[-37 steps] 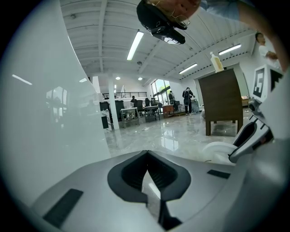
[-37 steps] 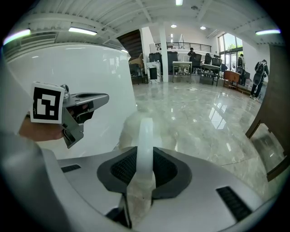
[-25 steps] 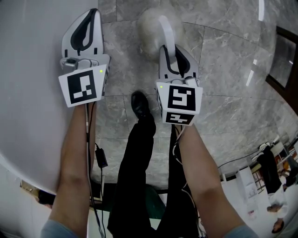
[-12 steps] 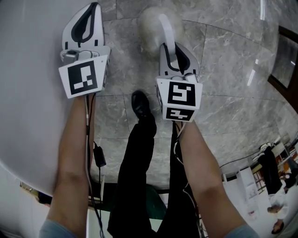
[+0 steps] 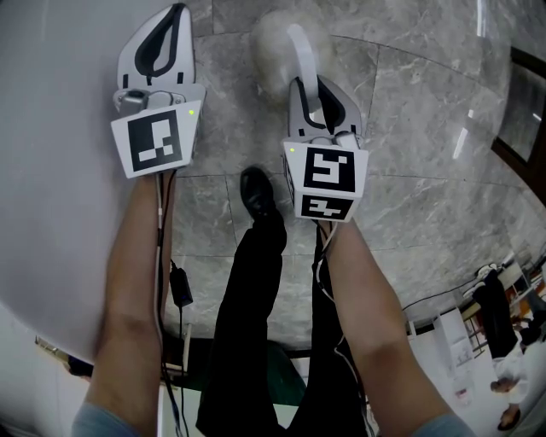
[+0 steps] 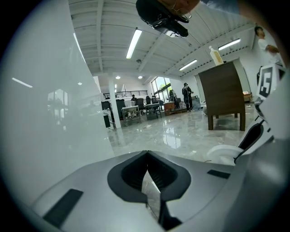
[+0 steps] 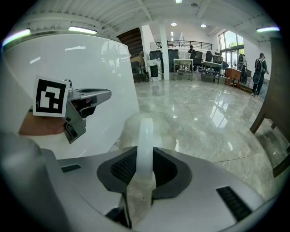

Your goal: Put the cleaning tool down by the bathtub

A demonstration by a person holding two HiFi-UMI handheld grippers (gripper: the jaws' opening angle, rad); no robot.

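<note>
The cleaning tool has a pale fluffy round head [image 5: 275, 47] and a curved white handle [image 5: 302, 53]. Its head sits low by the marble floor, next to the white bathtub wall [image 5: 51, 171]. My right gripper [image 5: 317, 92] is shut on the handle, which runs up between its dark pads [image 7: 121, 168] in the right gripper view, with the head [image 7: 129, 129] beyond it. My left gripper [image 5: 167, 24] is held over the tub's white surface, to the left of the tool, shut with nothing in it. Its tips meet in the left gripper view [image 6: 146, 155].
The person's black shoe [image 5: 256, 193] and trouser leg stand on the grey marble floor [image 5: 409, 128] just behind the tool. A dark wooden cabinet [image 6: 224, 95] stands further off, with desks and people far back. A cable hangs along the left forearm [image 5: 175, 290].
</note>
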